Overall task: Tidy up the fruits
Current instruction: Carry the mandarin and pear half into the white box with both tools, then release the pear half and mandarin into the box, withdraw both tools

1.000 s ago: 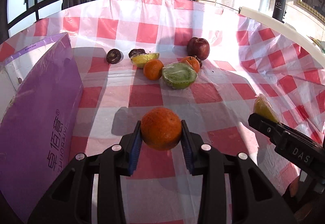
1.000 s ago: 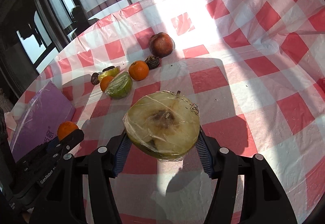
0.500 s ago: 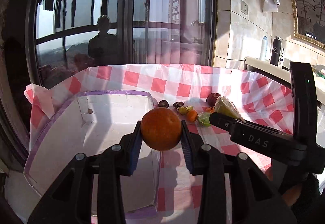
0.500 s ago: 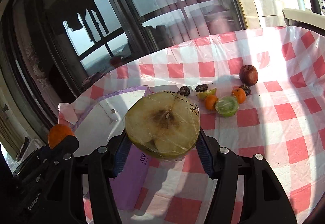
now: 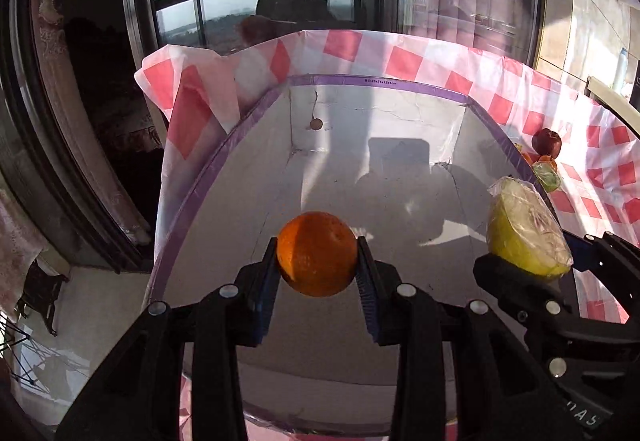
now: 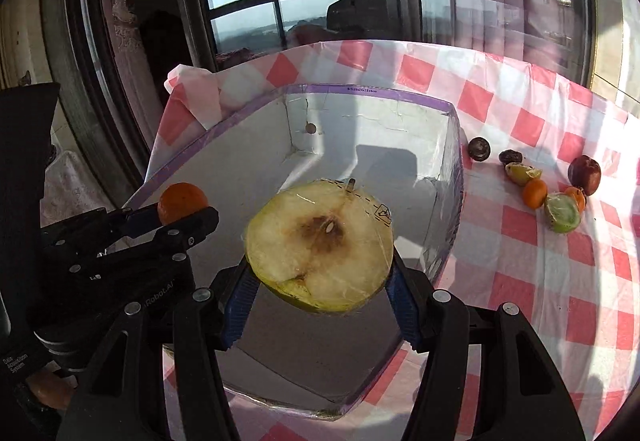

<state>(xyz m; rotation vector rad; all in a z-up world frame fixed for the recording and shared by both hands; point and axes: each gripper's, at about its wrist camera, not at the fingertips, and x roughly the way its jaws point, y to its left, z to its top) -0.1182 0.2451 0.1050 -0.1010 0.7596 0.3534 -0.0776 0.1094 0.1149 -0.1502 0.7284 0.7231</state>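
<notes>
1. A table under a red-and-white checked cloth [image 6: 532,273] fills the lower scene, with dark windows behind it. Everything below is placed relative to the box.

2. The box [image 5: 384,89], open-topped, white inside with a purple rim, sits at the table's window-side end. Nothing shows on the part of its floor that can be seen.

3. The left gripper [image 5: 317,261] hangs above the box, towards its near edge. Its blue-padded jaws are closed partway, clamped on either side of a whole orange [image 5: 317,254].

4. The right gripper [image 6: 319,273] hangs above the box too, just right of the left one. Its jaws stand wider and pinch a halved apple [image 6: 319,246] wrapped in clear film, cut face up, core browned.

5. On the cloth to the right of the box, well apart from it, lies a loose cluster: a red apple [image 6: 585,173], a film-wrapped green half fruit [image 6: 562,212], two small oranges, a yellow-green piece and two dark fruits.

6. The step in hand looks like delivery: both fruits are carried over the box but not yet set down. The next move probably calls for lowering each gripper close to the box floor and easing the jaws open, keeping the two fruits apart so the orange does not roll into the apple half.
</notes>
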